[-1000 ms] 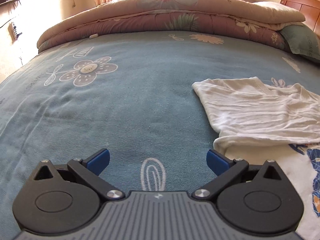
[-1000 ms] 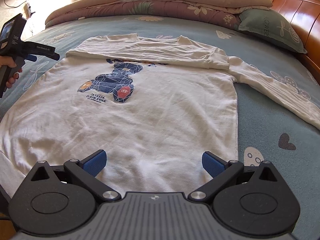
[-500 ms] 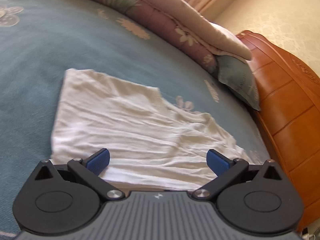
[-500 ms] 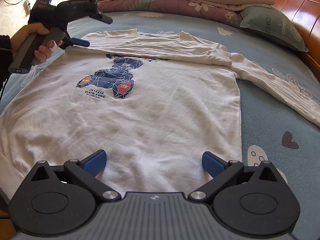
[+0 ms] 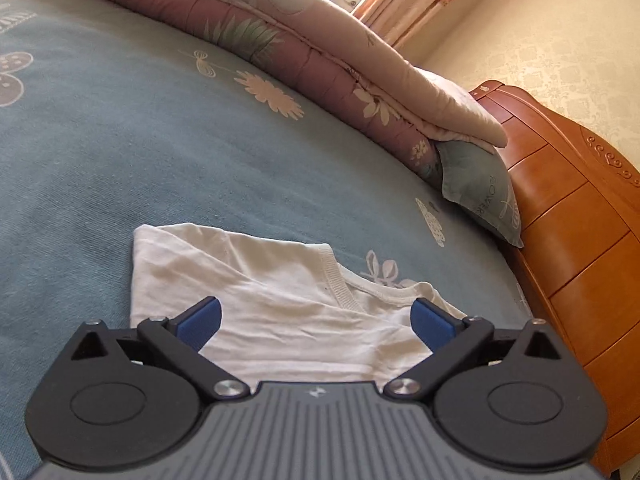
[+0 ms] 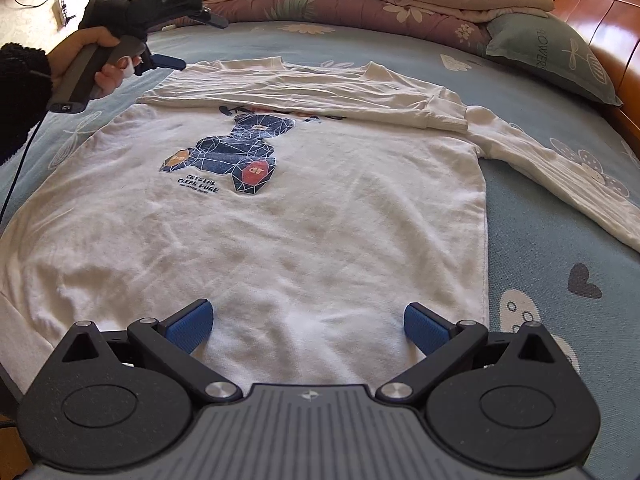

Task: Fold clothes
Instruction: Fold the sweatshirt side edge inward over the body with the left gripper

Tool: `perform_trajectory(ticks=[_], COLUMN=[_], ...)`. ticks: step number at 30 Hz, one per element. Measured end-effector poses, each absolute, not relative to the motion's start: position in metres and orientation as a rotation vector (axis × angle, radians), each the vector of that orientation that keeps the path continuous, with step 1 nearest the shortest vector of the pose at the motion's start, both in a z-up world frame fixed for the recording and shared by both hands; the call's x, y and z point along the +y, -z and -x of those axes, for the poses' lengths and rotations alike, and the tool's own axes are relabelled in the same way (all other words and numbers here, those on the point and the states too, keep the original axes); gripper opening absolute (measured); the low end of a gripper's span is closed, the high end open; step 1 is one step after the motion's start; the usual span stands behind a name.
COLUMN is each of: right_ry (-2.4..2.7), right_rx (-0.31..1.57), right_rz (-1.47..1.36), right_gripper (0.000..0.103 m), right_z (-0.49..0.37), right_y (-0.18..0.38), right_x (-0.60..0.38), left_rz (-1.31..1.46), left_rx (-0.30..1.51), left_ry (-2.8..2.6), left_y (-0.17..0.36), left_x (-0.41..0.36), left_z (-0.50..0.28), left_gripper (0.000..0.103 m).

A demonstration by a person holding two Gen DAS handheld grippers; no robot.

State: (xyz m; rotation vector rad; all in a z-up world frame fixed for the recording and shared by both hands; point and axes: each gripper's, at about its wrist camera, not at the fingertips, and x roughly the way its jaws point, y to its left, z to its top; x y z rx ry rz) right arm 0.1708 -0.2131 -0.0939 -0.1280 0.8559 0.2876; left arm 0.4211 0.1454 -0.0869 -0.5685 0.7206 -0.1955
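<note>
While the white shirt (image 6: 280, 216) lay flat on the blue bedspread (image 6: 540, 248), print side up, nothing had a grip on it yet. Starting at the left: the left gripper (image 6: 188, 40), held in a hand (image 6: 96, 60), hung over the shirt's far left corner with its jaws wide apart and empty. One sleeve (image 6: 320, 96) was already folded across the chest, along the collar end. Over on the right, the other sleeve (image 6: 560, 176) trailed out sideways, clearly closer to the right gripper (image 6: 306, 322), which was also spread wide and empty above the hem. My guess is that sleeve goes next, and it runs rightward away from the body, so the right side should take it.
</note>
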Motion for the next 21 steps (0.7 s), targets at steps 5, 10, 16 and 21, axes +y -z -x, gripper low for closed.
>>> perform_trajectory(ticks=[5, 10, 16, 21], right_ry=[-0.29, -0.289, -0.287, -0.286], right_rx=[0.861, 0.858, 0.858, 0.86], right_rz=[0.117, 0.121, 0.122, 0.123], right_gripper=[0.103, 0.103, 0.103, 0.103], right_z=[-0.172, -0.171, -0.171, -0.171], right_y=[0.094, 0.094, 0.094, 0.094], right_x=[-0.216, -0.215, -0.215, -0.215], left_rz=[0.5, 0.512, 0.477, 0.369], left_rx=[0.657, 0.692, 0.822, 0.888], left_ry=[0.055, 0.103, 0.338, 0.259], left_y=[0.101, 0.079, 0.073, 0.081], left_x=[0.164, 0.159, 0.128, 0.127], left_z=[-0.422, -0.415, -0.387, -0.361], left_gripper=[0.1, 0.1, 0.101, 0.101])
